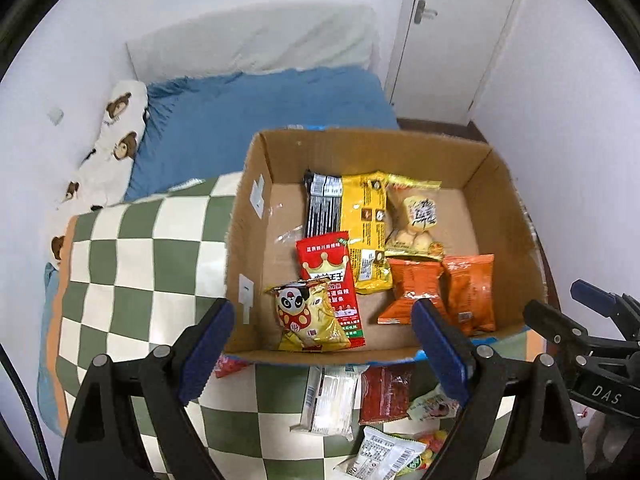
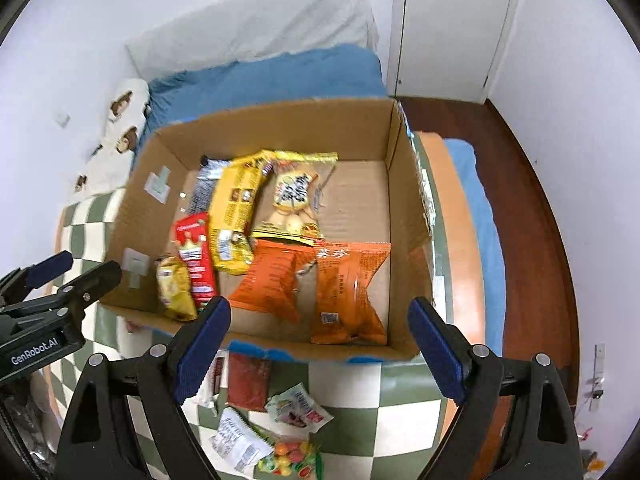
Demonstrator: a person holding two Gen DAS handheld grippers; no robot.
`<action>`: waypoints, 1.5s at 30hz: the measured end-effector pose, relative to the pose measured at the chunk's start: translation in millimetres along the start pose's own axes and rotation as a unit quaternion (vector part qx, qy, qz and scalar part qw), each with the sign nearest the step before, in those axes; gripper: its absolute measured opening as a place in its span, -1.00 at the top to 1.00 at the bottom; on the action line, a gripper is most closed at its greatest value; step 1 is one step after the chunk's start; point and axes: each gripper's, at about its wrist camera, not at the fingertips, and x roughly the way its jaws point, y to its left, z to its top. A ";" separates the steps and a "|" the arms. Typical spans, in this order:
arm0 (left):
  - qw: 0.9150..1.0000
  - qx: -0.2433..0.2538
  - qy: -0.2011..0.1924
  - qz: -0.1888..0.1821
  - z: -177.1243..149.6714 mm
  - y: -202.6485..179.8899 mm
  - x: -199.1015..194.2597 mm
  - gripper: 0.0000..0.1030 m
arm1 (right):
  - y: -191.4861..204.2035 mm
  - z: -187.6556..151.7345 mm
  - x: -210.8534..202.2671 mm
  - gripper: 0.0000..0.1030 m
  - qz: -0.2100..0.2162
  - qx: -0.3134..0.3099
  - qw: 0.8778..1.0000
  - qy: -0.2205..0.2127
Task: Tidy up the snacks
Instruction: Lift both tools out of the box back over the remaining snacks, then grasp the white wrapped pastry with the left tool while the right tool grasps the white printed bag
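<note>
An open cardboard box (image 1: 256,240) (image 2: 408,208) stands on a green-and-white checkered blanket. It holds several snack packs: a yellow panda bag (image 1: 308,320), a red pack (image 1: 332,276), a black pack (image 1: 322,204), a long yellow pack (image 1: 366,232) and two orange bags (image 2: 348,292). Loose snacks lie in front of the box: a white pack (image 1: 330,398), a dark red pack (image 1: 384,394) (image 2: 248,380) and a candy bag (image 2: 292,456). My left gripper (image 1: 324,348) is open and empty above the box's near edge. My right gripper (image 2: 320,352) is open and empty over the near wall.
The checkered blanket (image 1: 132,256) covers a bed with a blue sheet (image 1: 256,116) and a bear-print pillow (image 1: 116,132). White walls and a white door (image 1: 452,28) stand behind. Dark wood floor (image 2: 536,216) runs along the bed's right side.
</note>
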 end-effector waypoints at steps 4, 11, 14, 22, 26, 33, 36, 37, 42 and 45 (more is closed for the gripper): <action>0.999 0.009 -0.036 0.011 -13.2 -4.6 -31.2 -0.76 | 6.7 -13.4 -29.6 -0.79 -0.005 -0.006 0.999 -0.036; 0.997 0.018 -0.072 0.011 -32.6 -13.7 -68.1 -0.75 | 12.6 -34.5 -79.8 -0.79 0.002 -0.010 0.996 -0.086; 0.997 0.009 -0.077 0.002 -38.2 -13.4 -80.3 -0.75 | 13.7 -40.1 -99.0 -0.79 0.010 -0.005 0.995 -0.102; 0.999 0.001 -0.050 0.011 -69.2 -7.2 -73.1 -0.75 | 10.1 -76.3 -101.0 -0.79 0.044 0.029 0.996 -0.075; 0.999 0.000 0.010 0.047 -97.7 4.2 -31.7 -0.75 | 5.1 -109.4 -55.2 -0.79 0.082 0.067 0.994 0.000; 0.987 -0.013 0.088 0.131 -151.0 49.4 24.2 -0.75 | 23.8 -174.4 56.5 -0.73 0.129 0.134 0.973 0.136; 0.984 -0.019 0.105 0.144 -159.9 64.3 35.1 -0.75 | 41.9 -188.8 86.5 -0.69 0.112 0.130 0.971 0.163; 0.983 -0.021 0.110 0.145 -161.2 68.3 38.9 -0.75 | 49.5 -192.8 98.5 -0.69 0.106 0.126 0.971 0.175; 0.985 -0.010 0.119 0.122 -151.9 62.3 53.7 -0.75 | 85.8 -196.6 126.7 -0.15 0.056 0.060 0.981 0.174; 0.989 0.008 0.123 0.084 -140.7 43.8 66.5 -0.75 | 87.9 -203.6 128.3 0.00 0.049 0.024 0.985 0.165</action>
